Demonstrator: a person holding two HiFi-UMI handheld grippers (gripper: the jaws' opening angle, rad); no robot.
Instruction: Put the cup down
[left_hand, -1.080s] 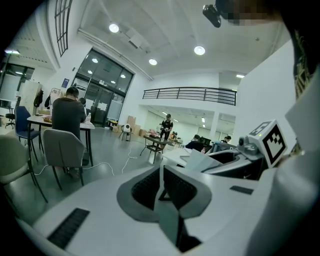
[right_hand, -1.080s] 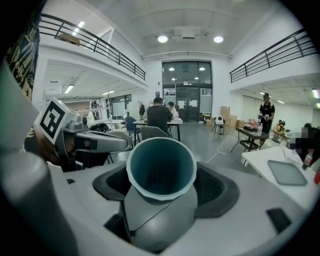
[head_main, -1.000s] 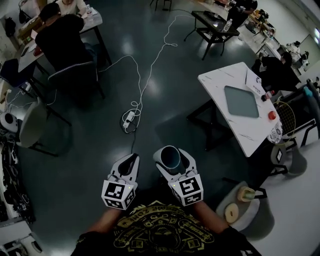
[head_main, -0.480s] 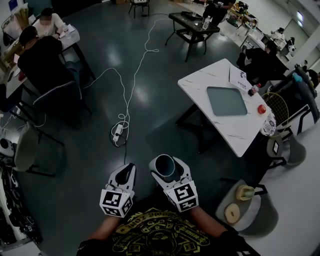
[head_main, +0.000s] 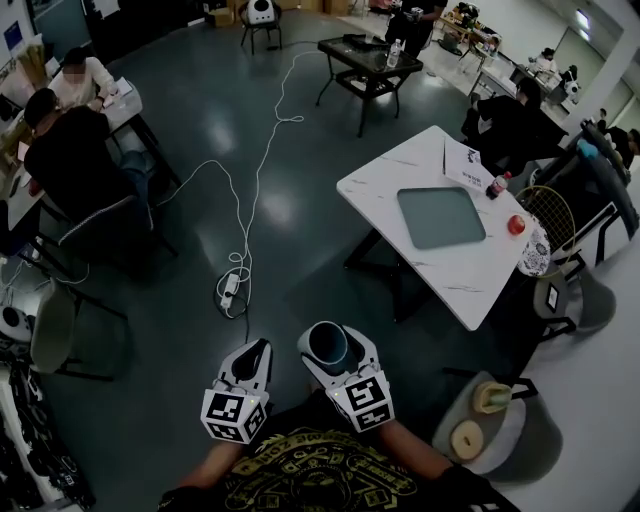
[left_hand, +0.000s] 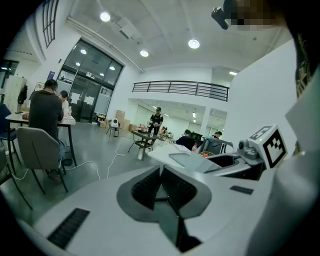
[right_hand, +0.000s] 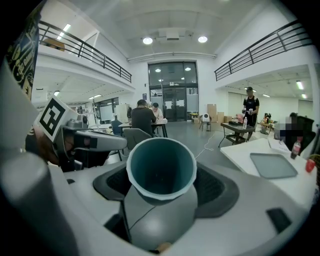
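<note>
One cup (head_main: 328, 343) sits clamped in the right tongs (right_hand: 161, 190); the left tongs (left_hand: 160, 172) are closed, empty.

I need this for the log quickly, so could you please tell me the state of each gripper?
Left gripper: closed, empty.
Right gripper: closed on the cup.

Both forearms reach forward from the torso, with the grippers close side by side. The left gripper (head_main: 255, 352) seems to have its jaws pressed together on nothing. The right gripper (head_main: 335, 350) clamps the cup (right_hand: 161, 167), mouth pointing forward.
</note>
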